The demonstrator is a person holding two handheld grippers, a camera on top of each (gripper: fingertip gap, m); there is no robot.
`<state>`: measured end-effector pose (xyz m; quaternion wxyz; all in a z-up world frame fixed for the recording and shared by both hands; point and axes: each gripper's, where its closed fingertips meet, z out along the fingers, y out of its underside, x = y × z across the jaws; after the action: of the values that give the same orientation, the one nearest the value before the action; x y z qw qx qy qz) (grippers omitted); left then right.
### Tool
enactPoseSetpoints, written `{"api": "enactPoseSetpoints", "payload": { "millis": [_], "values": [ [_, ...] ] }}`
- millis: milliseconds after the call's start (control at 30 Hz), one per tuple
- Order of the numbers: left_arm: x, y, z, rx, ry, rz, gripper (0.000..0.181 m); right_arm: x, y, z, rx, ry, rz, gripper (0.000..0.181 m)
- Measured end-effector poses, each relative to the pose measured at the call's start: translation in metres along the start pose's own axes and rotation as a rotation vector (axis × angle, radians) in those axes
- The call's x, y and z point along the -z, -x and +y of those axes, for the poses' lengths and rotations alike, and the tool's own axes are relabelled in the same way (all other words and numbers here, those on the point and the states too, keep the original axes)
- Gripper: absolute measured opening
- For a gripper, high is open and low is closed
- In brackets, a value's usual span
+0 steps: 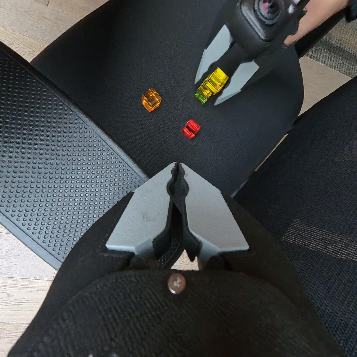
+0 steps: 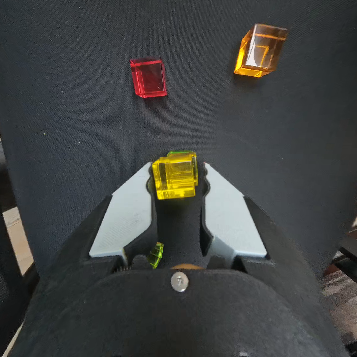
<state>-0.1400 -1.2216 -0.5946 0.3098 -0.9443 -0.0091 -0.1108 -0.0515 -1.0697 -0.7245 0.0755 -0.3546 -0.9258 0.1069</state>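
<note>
**Right wrist view: spread jaws either side of a yellow cube stack**

Right wrist view shows the right gripper [image 2: 176, 173] with its jaws spread around a stack of clear yellow cubes [image 2: 174, 177] that sits on a green cube [image 2: 181, 153]. The left finger lies close against the stack, contact unclear; a gap shows between the stack and the right finger. A green reflection shows low between the fingers. On the black fabric surface [image 2: 77, 116], a red cube [image 2: 148, 77] lies at 12 o'clock from the stack, and an orange cube [image 2: 259, 50] sits at about 1 o'clock, well apart from both.

In the left wrist view the left gripper [image 1: 177, 164] has its jaws pressed together, with nothing between them, above the black fabric surface [image 1: 116, 58]. The red cube [image 1: 190, 128] is nearest, at 12 o'clock from its tips; the orange cube [image 1: 151, 99] at 11 o'clock. The right gripper [image 1: 208, 92], held by a hand [image 1: 316, 21], straddles the yellow cubes [image 1: 212, 83] and green cube [image 1: 201, 97] at 1 o'clock. A black studded mat [image 1: 48, 154] lies at 9 o'clock on the wooden floor [image 1: 23, 289]
</note>
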Motion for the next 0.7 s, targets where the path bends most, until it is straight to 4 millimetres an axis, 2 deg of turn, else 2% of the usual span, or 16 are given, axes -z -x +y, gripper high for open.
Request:
{"api": "enactPoseSetpoints", "payload": {
  "millis": [33, 67, 200, 400, 500, 567, 700],
  "values": [
    [0.0, 0.0, 0.0, 0.001, 0.0, 0.002, 0.0, -0.004, 0.001, 0.001, 0.0, 0.006, -0.01, 0.035],
    [0.0, 0.0, 0.0, 0.002, 0.0, 0.004, 0.0, -0.007, 0.002, 0.002, 0.005, 0.009, -0.017, 0.032],
    [0.0, 0.0, 0.0, 0.003, -0.001, 0.006, 0.0, -0.008, 0.004, -0.002, -0.021, -0.015, -0.038, 0.032],
    [0.0, 0.0, 0.0, 0.002, 0.0, 0.005, 0.0, -0.008, 0.027, 0.001, 0.007, -0.007, -0.076, 0.033],
    [0.0, 0.0, 0.0, 0.003, 0.0, 0.006, 0.0, -0.008, 0.027, 0.002, -0.021, 0.001, -0.071, 0.046],
    [0.0, 0.0, 0.0, 0.003, -0.002, 0.005, 0.0, -0.004, 0.027, 0.001, -0.034, -0.01, -0.063, 0.047],
    [0.0, 0.0, 0.0, 0.006, -0.004, 0.005, 0.0, 0.015, 0.029, 0.007, -0.09, -0.028, -0.048, 0.057]
  ]
}}
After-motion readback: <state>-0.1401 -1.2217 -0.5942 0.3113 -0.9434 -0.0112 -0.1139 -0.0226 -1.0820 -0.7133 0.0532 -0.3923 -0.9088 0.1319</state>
